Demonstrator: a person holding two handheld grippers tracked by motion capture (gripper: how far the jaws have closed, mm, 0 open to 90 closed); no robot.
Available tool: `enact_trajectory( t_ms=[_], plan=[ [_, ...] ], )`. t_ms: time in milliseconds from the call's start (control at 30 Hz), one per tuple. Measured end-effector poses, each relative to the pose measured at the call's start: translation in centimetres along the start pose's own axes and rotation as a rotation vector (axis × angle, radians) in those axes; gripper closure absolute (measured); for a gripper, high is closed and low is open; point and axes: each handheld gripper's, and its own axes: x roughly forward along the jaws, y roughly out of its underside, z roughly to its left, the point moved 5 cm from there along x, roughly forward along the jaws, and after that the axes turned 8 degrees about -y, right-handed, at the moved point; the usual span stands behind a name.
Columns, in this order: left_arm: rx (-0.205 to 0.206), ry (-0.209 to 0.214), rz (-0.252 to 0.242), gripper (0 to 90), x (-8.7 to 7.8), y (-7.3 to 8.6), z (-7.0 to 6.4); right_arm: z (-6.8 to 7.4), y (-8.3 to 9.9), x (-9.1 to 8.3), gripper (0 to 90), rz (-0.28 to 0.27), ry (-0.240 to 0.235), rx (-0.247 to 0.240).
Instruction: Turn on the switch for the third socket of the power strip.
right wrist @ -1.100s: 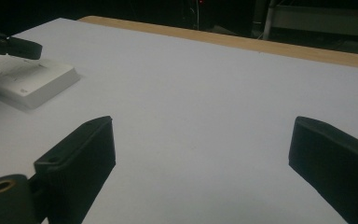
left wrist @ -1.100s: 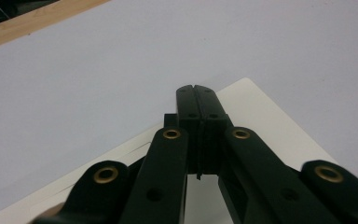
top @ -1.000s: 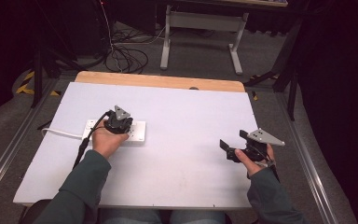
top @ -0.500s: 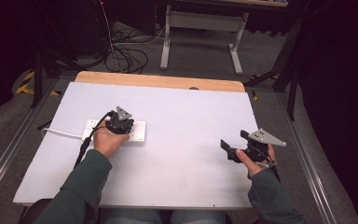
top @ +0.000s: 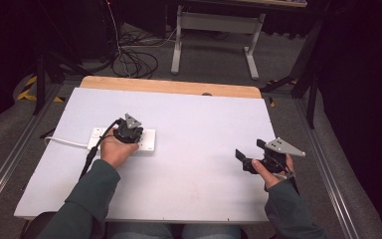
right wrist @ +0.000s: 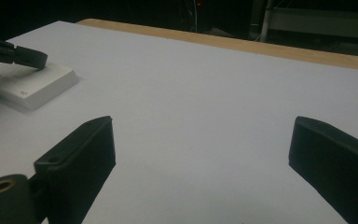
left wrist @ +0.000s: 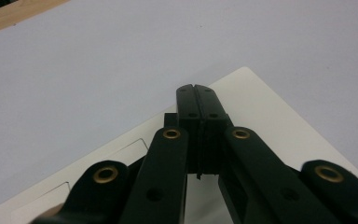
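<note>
A white power strip lies flat on the left half of the white table. My left gripper is right over it, pointing down, with its jaws pressed together above the strip's top face. In the left gripper view the left gripper shows no gap and nothing clearly held. My right gripper hovers near the table's right front, jaws wide apart and empty. The right gripper view looks past the right gripper to the strip and the left gripper at the far left.
A white cable runs from the strip off the table's left edge. A wooden edge borders the far side. Beyond it are floor cables and a metal stand.
</note>
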Motion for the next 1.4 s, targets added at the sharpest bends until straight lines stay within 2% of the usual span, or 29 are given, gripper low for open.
enact_trajectory(
  t_ms=[200,267,400,633,667,700,733,767,800,833,867,1000,1067,1100,1233,1400],
  plan=[
    [-0.008,-0.008,-0.007,90.0,0.2,0.0,0.2,0.1,0.0,0.0,7.5,0.002,0.001,-0.002],
    [0.001,-0.015,-0.009,90.0,0.2,-0.1,0.0,0.1,0.0,0.0,7.5,0.001,0.002,-0.001],
    [-0.006,-0.012,0.008,90.0,0.0,0.0,0.0,0.0,0.0,-0.1,7.5,-0.006,0.002,0.004],
    [-0.015,-0.021,0.008,90.0,0.0,0.0,0.1,0.2,0.0,-0.1,7.5,-0.003,0.0,0.003],
    [-0.011,-0.036,0.012,90.0,0.1,0.1,0.2,0.2,0.0,0.0,7.5,-0.003,-0.001,0.001],
    [-0.02,-0.073,0.029,90.0,0.0,0.4,0.9,0.2,0.0,0.0,7.5,-0.001,-0.001,0.0],
    [-0.077,-0.049,0.024,90.0,0.0,0.5,1.0,0.2,0.0,0.0,7.5,0.0,-0.001,0.001],
    [-0.077,-0.049,0.024,90.0,0.0,0.5,1.0,0.2,0.0,0.0,7.5,0.0,-0.001,0.001],
    [-0.077,-0.034,0.018,90.0,0.0,0.5,1.0,0.1,0.0,-0.1,7.5,-0.003,-0.001,0.001],
    [-0.058,-0.029,0.009,90.0,-0.1,0.5,0.9,0.1,0.0,-0.1,7.5,-0.003,-0.001,0.001],
    [-0.064,-0.01,0.004,90.0,-0.1,0.5,0.8,0.1,-0.1,0.0,7.5,-0.006,0.0,0.006],
    [-0.047,-0.015,-0.002,90.0,-0.1,0.3,0.2,0.1,-0.1,0.0,7.5,-0.006,-0.004,0.003],
    [-0.085,-0.016,-0.031,90.0,-0.5,0.0,0.7,0.1,-0.1,0.0,7.5,-0.007,-0.005,0.001],
    [-0.085,-0.016,-0.031,90.0,-0.5,0.0,0.7,0.1,-0.1,0.0,7.5,-0.007,-0.005,0.001],
    [-0.126,-0.015,-0.058,90.0,-1.1,-0.3,1.3,0.0,-0.1,-0.1,7.5,-0.01,-0.003,0.005],
    [-0.149,-0.006,-0.083,90.0,-1.8,-0.6,1.6,0.1,-0.1,0.1,7.5,-0.005,-0.003,0.004]
  ],
)
